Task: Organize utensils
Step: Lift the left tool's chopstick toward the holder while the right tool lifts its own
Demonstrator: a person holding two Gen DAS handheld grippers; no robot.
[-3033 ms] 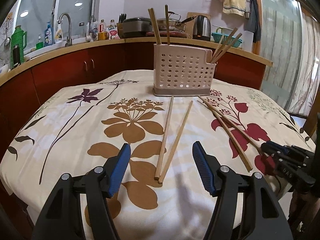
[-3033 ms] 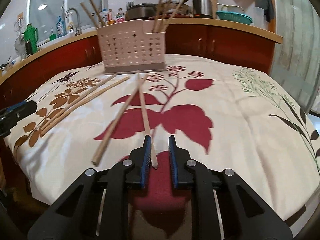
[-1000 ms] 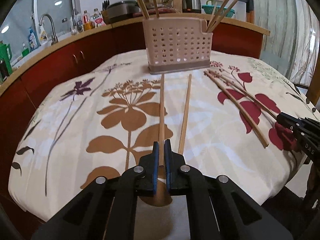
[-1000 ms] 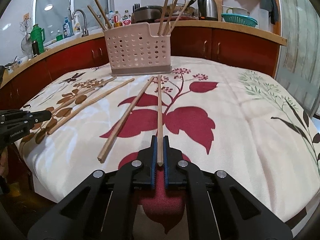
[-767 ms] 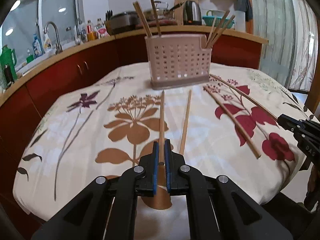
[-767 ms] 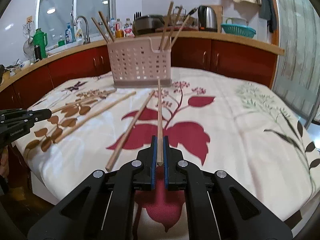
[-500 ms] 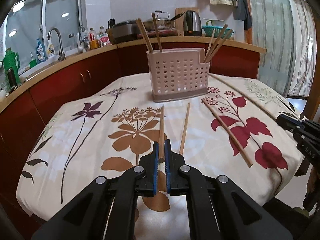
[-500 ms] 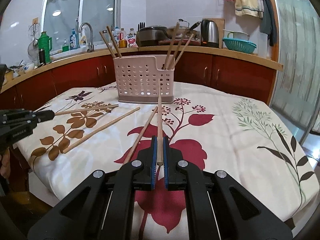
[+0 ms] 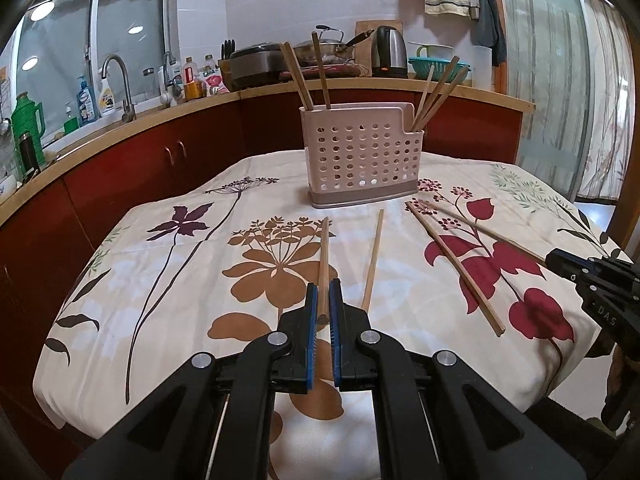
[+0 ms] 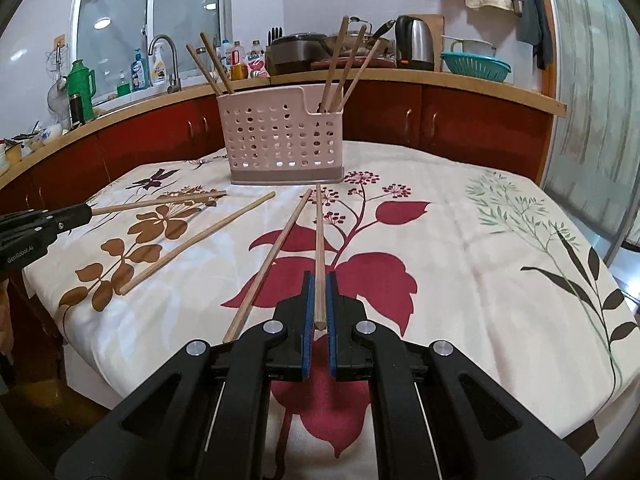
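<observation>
Both tongs were clenched: left gripper (image 9: 323, 312) and right gripper (image 10: 317, 308) each pinched one chopstick (image 9: 324, 260) (image 10: 319, 248) at its near end, tip aimed toward the far perforated holder (image 9: 362, 160), presumably for insertion.

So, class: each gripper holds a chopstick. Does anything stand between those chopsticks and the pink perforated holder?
Nothing visible does. The left gripper and right gripper each clamp a chopstick aimed at the pink holder. Two loose chopsticks lie flat beside those paths, and only tablecloth lies ahead.
</observation>
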